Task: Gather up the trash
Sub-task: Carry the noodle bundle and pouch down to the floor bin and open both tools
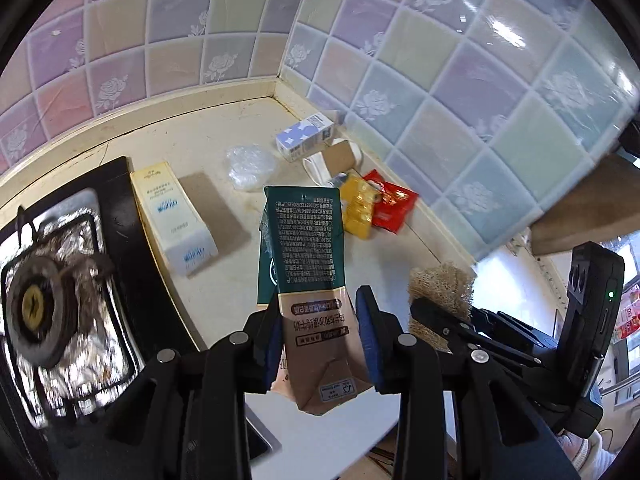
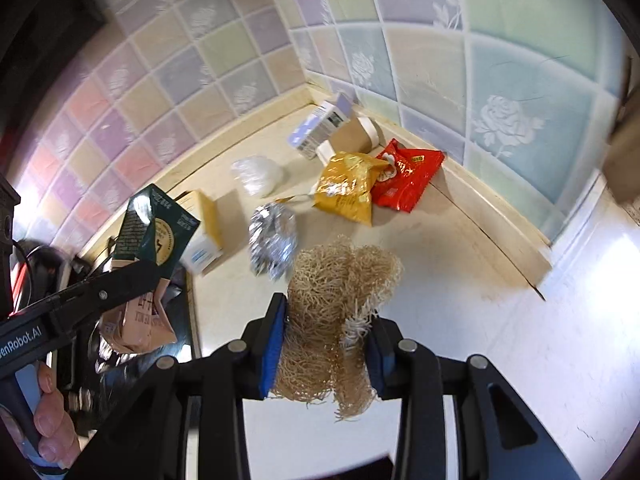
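Left wrist view: my left claw (image 1: 320, 332) clamps a green-and-tan milk carton (image 1: 308, 264), long axis running forward over the desk (image 1: 224, 280); right wrist view: my right claw (image 2: 324, 354) grips a loofah scrubber (image 2: 336, 292), remaining wrappers (image 2: 348, 192) lying ahead toward the tiled corner.

The left gripper (image 1: 320, 332), at the frame's lower centre, was clamped on a carton (image 1: 308, 280). The right gripper (image 2: 324, 352), lower centre, squeezed a fibrous scrubber (image 2: 332, 300). A hand (image 2: 48, 412) gripped the handle, lower left.

Glossy wall tiles (image 1: 460, 92), fibrous loofah (image 2: 332, 300), crinkled foil (image 2: 272, 240)
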`<state>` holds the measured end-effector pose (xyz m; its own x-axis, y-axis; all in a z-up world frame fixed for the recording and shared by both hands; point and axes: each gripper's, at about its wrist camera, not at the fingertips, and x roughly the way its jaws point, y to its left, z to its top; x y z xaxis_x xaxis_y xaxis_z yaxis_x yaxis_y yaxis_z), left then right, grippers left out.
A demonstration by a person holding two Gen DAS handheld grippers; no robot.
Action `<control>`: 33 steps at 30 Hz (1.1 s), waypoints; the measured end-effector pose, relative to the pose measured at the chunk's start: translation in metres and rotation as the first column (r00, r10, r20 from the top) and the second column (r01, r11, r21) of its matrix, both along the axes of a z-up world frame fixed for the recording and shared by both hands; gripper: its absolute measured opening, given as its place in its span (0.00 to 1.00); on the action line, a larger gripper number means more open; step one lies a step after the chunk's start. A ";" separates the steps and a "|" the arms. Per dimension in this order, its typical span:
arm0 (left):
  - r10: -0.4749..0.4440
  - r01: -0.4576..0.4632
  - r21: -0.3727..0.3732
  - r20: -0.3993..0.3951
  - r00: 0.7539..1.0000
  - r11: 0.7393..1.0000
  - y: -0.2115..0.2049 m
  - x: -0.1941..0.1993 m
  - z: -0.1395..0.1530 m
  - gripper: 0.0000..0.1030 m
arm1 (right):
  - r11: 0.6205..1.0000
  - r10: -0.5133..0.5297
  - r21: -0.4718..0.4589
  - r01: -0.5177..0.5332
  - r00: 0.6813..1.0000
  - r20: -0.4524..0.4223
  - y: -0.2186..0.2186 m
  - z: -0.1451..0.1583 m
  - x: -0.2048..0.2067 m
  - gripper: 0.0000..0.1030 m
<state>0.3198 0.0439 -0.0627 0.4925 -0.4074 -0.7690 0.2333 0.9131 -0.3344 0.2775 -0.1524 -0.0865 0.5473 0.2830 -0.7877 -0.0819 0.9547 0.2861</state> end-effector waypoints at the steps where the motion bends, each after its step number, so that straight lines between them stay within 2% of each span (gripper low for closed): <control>1: 0.005 -0.005 -0.002 0.008 1.000 1.000 -0.003 -0.015 0.004 0.31 | 1.000 0.016 0.004 -0.016 1.000 0.007 -0.002 0.003 -0.009 0.34; 10: 0.070 -0.070 -0.001 0.053 0.996 0.998 -0.020 -0.134 0.017 0.31 | 0.989 0.144 0.013 -0.144 0.989 0.029 -0.014 0.016 -0.091 0.34; 15: 0.102 -0.103 0.006 0.043 0.994 0.995 -0.029 -0.191 0.005 0.31 | 0.975 0.221 0.000 -0.221 0.975 0.023 -0.020 0.012 -0.138 0.34; 19: 0.115 -0.116 0.040 0.015 0.993 0.992 -0.038 -0.229 -0.013 0.31 | 0.964 0.266 -0.016 -0.266 0.964 0.006 -0.024 -0.003 -0.170 0.34; 25: 0.102 -0.099 0.102 -0.023 0.994 0.990 -0.046 -0.263 -0.039 0.31 | 0.951 0.307 -0.009 -0.308 0.949 -0.068 -0.025 -0.036 -0.202 0.34; 33: 0.079 -0.063 0.145 -0.109 0.991 0.987 -0.048 -0.277 -0.090 0.32 | 0.944 0.318 -0.027 -0.328 0.930 -0.183 -0.019 -0.090 -0.227 0.34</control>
<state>0.0427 -0.0041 -0.1527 0.4221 -0.2583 -0.8690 0.1338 0.9658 -0.2221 0.0505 -0.1715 -0.1769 0.2870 0.3742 -0.8818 -0.3423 0.8998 0.2704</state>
